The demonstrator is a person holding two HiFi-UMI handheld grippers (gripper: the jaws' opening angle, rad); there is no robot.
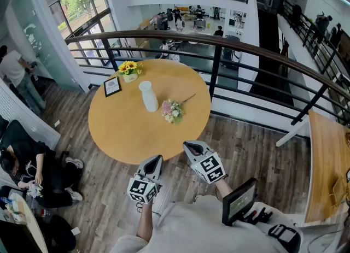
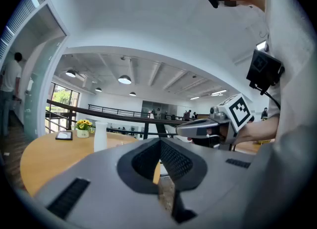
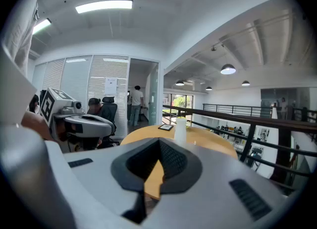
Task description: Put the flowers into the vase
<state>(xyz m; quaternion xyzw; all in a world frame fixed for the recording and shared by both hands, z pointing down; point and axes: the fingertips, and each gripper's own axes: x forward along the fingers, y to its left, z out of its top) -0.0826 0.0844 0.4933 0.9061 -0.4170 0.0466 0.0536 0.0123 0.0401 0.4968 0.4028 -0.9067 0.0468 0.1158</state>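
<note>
Your left gripper (image 1: 155, 160): jaws together, empty.
Your right gripper (image 1: 191, 147): jaws together, empty.
Flowers (image 1: 171, 110): on bench (image 1: 123, 131), beside upright vase (image 1: 148, 96).

This was an open-plan office, seen from a mezzanine: a curved metal railing (image 1: 262, 55) overlooked a lower floor (image 1: 186, 19) of desks and people (another gallery ran above), beside blind-covered glass partitions (image 3: 74, 87), an office chair (image 3: 110, 112) and pendant lamps (image 3: 228, 68).
</note>
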